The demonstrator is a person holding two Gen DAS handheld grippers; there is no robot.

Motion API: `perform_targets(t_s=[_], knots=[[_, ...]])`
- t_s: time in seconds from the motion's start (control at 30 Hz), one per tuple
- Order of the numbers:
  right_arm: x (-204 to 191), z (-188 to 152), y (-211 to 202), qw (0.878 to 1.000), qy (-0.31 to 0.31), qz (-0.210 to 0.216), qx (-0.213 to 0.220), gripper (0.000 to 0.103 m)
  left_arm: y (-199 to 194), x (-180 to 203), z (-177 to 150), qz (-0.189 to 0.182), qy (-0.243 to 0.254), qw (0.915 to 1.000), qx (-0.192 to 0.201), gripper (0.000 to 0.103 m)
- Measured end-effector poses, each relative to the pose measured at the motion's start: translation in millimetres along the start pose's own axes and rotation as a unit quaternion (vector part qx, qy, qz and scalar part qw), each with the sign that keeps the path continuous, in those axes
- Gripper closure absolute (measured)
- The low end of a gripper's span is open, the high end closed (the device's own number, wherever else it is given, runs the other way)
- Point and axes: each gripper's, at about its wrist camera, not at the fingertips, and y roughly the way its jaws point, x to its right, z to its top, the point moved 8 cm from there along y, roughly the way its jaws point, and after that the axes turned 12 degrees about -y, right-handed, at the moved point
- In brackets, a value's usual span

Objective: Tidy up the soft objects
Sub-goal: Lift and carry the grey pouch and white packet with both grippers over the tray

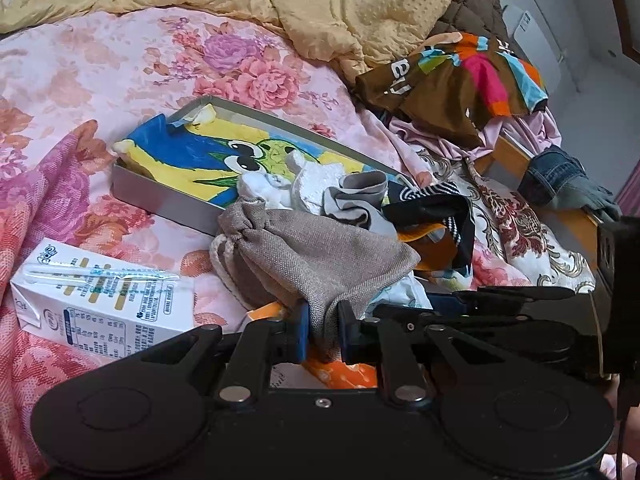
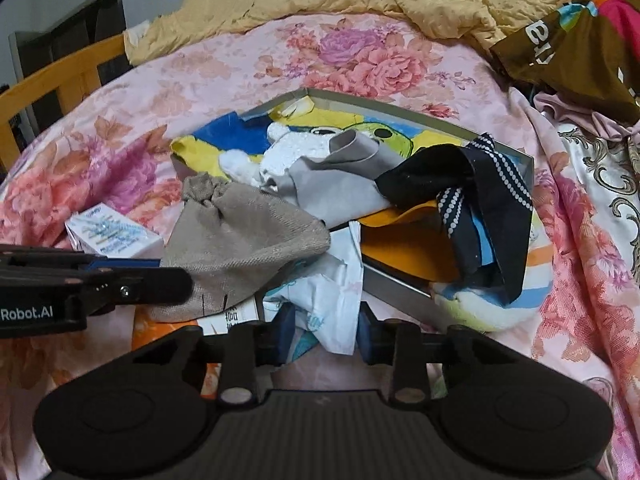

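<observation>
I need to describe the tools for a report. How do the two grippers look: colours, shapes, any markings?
Both are black. The left gripper and the right gripper each have two round discs at the base, flat link bars with silver pivot pins, and blue pads on the fingers. The right one has a ribbed grey plate in the middle. White lettering "Robot.AI" shows on the side of the left one.

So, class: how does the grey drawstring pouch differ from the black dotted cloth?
The grey drawstring pouch is plain woven fabric; the black dotted cloth carries white dot stripes. The pouch is pinched by the left gripper; the cloth lies loose, draped over the tin box. Both are soft and crumpled.
</observation>
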Motion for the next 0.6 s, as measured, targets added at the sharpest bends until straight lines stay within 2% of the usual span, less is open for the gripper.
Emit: perform_targets(t_s=[0.2,0.3,0.43,0.6], knots=[[-1.4,2.8,-6.2,1.0,0.006,-0.002,0.017,0.076,-4.9,-1.9,5.3,0.016,-0.002,0.9998,0.012,0.089],[-2.4,9.0,-13.7,0.999,0.009,-0.007,0.036,0.077,-7.2,-5.4,8.8,0.033,-0.003,0.9993,0.02,0.09],[-1.0,12.2,-18.3,0.999,0.017,-0.006,0.046,0.077,-13.4,-8.8,16.9,0.034,-0.015,0.9987,0.036,0.091],[-2.6,17.1,-29.3,0.998,0.017,-0.008,0.06,0.077,-20.2,-3.3,22.8,0.037,0.008,0.9972,0.064,0.091]])
